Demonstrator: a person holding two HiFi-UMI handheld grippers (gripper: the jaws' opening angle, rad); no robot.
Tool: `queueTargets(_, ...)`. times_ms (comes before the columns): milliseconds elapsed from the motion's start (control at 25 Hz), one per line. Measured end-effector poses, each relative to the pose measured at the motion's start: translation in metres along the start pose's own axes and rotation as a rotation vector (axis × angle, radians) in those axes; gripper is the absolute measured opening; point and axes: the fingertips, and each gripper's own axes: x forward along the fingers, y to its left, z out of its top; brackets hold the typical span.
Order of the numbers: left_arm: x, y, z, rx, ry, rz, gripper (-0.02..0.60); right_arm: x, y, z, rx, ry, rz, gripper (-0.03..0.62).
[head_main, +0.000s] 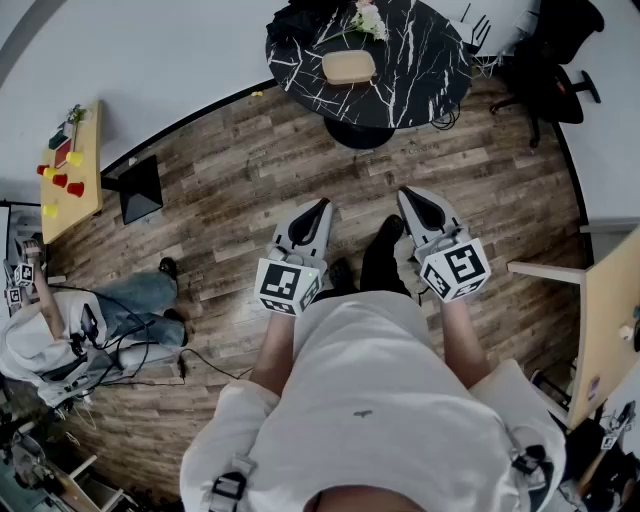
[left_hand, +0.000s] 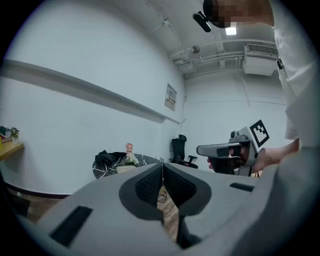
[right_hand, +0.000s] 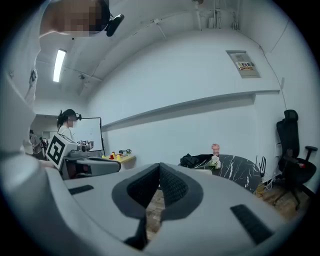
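Grey pads were pressed flat together on both sides. The left claw (left_hand: 162, 170) and right claw (right_hand: 159, 169) were each closed on nothing, with only wood floor (head_main: 230, 170) showing through the slit under the tips. I had them level and side by side, both pointing the same way.

A black marble table (head_main: 420, 95) sat well ahead of both claws. It had a tan box (head_main: 349, 66) on top, with flowers (head_main: 368, 18) and a dark bundle (head_main: 300, 20) beyond the box. An office chair (right_hand: 295, 160) was off to the right claw's right, and a yellow shelf (head_main: 85, 195) with cups was far out to the left claw's left.

My read: this was a standing-off stage, with nothing touched and nothing in reach. Any grab at that table would have called for closing the distance first, and for spreading the jaws before the pads got there.
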Motion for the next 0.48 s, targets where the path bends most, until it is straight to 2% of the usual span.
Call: queueTargets(480,-0.010,-0.002,-0.013,-0.050,-0.006,0.010,0.006,0.005,0.015,0.000,-0.023,0.011,0.014,0.005)
